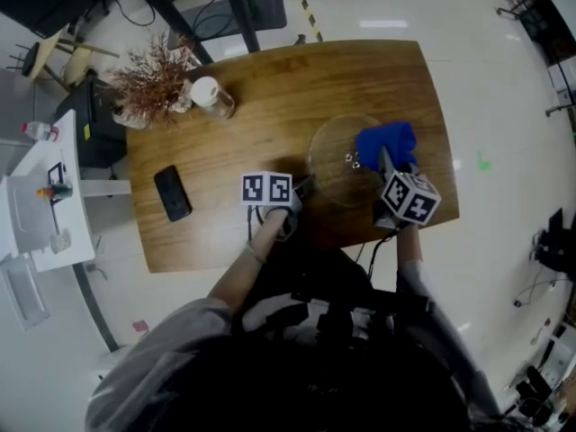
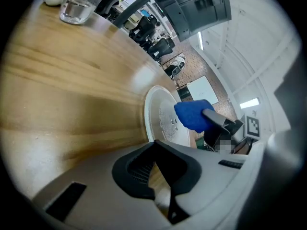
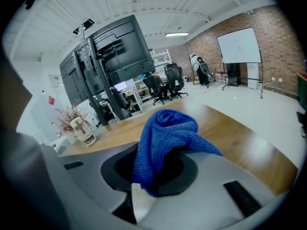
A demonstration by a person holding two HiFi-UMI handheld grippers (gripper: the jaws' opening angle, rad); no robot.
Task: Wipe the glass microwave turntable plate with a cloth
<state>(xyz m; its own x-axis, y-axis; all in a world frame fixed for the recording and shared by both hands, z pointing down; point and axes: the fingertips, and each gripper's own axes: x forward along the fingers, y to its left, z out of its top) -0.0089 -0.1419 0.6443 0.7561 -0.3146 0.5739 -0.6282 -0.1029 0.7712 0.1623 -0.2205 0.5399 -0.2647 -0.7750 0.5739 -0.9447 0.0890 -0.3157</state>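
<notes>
Your right gripper (image 1: 385, 164) clamps the blue cloth (image 1: 387, 140) on the right of the glass plate (image 1: 329, 162), left gripper (image 1: 304, 187) closed empty; wiping looks barely underway.

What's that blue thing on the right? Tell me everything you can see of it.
It is a blue cloth of soft, knitted-looking fabric, bunched into a rumpled wad. The right tongs are shut on its lower part, so the rest bulges out past their tips. From above it lies over the right edge of the glass plate on the wooden table. I cannot tell whether it touches the glass.
</notes>
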